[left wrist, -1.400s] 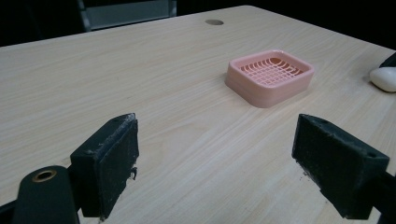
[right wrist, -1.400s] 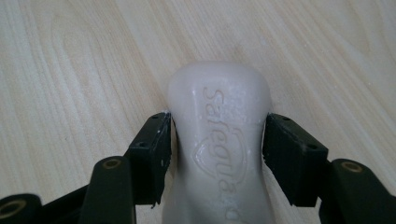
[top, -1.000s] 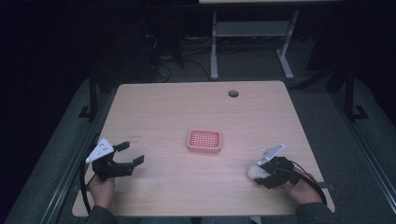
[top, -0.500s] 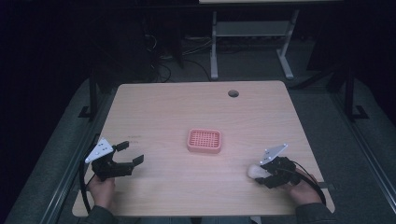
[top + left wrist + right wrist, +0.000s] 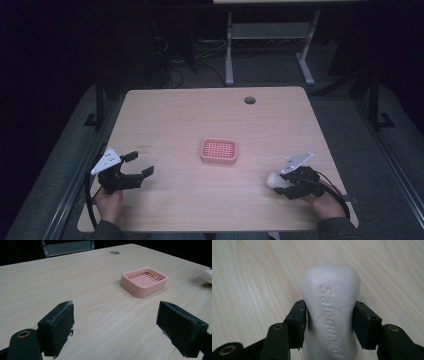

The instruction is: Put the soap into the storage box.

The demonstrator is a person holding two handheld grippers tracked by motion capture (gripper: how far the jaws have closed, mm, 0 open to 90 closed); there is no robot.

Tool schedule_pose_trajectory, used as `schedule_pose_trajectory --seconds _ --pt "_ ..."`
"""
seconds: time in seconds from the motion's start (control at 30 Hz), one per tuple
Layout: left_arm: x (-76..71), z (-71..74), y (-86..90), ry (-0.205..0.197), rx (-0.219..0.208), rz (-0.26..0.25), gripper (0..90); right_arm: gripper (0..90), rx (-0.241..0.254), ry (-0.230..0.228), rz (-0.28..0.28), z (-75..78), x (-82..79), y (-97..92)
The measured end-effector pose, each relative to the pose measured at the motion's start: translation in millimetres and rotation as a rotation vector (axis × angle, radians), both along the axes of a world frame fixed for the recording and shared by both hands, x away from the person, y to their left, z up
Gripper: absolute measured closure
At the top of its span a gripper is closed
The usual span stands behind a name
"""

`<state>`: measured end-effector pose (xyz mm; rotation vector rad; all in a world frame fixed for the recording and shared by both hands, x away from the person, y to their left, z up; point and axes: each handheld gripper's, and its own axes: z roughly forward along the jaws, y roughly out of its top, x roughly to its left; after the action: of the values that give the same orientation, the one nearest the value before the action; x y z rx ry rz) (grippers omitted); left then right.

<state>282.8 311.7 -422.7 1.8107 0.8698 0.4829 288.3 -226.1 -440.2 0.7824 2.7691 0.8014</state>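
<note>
My right gripper point(image 5: 280, 183) sat near the right front corner of the counter point(image 5: 200, 115). Its jaws had just been closing, and now they squeezed a white bar of soap point(image 5: 330, 310) from both sides. The soap's long way ran along the gripper, and its rounded end poked out past the pads point(image 5: 297, 322). It lay low on the wood.

The pink soap dish point(image 5: 219, 151) stood in the middle of the counter. From my right gripper it lay to the left and a bit farther toward the back edge. The two were well apart, with bare wood between them. I judged that I should lift the soap and carry it that way to the dish.

My left gripper point(image 5: 135, 166) stayed near the left front corner, wide open and holding nothing. It was also well apart from the dish. The right side edge of the counter was close to my right hand point(image 5: 327, 205), so I had more room going inward.
</note>
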Motion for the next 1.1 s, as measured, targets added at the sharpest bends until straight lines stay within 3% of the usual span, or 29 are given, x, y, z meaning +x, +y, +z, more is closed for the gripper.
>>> schedule_pose_trajectory --seconds 0.3,1.1 --pt "-0.5 0.1 0.1 0.005 -0.004 0.001 14.0 48.5 0.015 -0.007 0.018 8.6 0.2 0.6" --pt "-0.8 0.6 0.8 0.002 -0.01 0.003 14.0 48.8 -0.005 0.017 0.02 -6.0 7.2 10.9"
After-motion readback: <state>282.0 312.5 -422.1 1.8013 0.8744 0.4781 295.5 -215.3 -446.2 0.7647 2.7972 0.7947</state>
